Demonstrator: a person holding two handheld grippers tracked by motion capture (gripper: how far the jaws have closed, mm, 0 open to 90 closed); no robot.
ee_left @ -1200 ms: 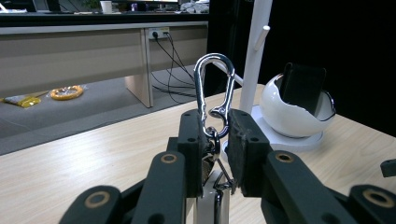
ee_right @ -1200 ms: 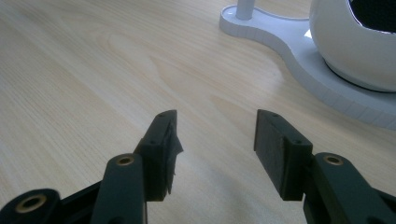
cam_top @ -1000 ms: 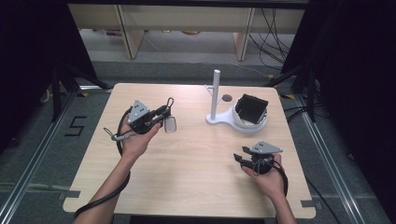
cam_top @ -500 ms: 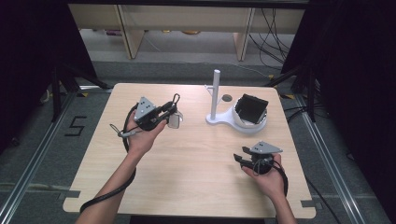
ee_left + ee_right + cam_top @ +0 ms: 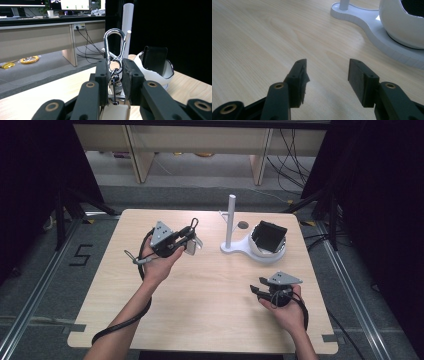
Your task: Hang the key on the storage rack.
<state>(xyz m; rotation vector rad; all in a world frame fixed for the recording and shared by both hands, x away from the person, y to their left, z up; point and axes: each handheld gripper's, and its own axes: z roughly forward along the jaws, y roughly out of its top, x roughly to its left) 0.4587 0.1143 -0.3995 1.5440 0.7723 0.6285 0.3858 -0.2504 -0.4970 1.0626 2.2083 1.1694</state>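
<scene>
Pinching a silver carabiner with a small tag hanging under it, left gripper hangs above the tabletop's middle-left, near the white stand. Right gripper rests near the right edge, jaws apart, nothing between.

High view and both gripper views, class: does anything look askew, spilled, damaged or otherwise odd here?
Nothing stands out. The left gripper holds a silver metal carabiner upright, near the white plastic stand with its post. The black box leans in the stand's white bowl. The right gripper is open above the wooden table.
</scene>
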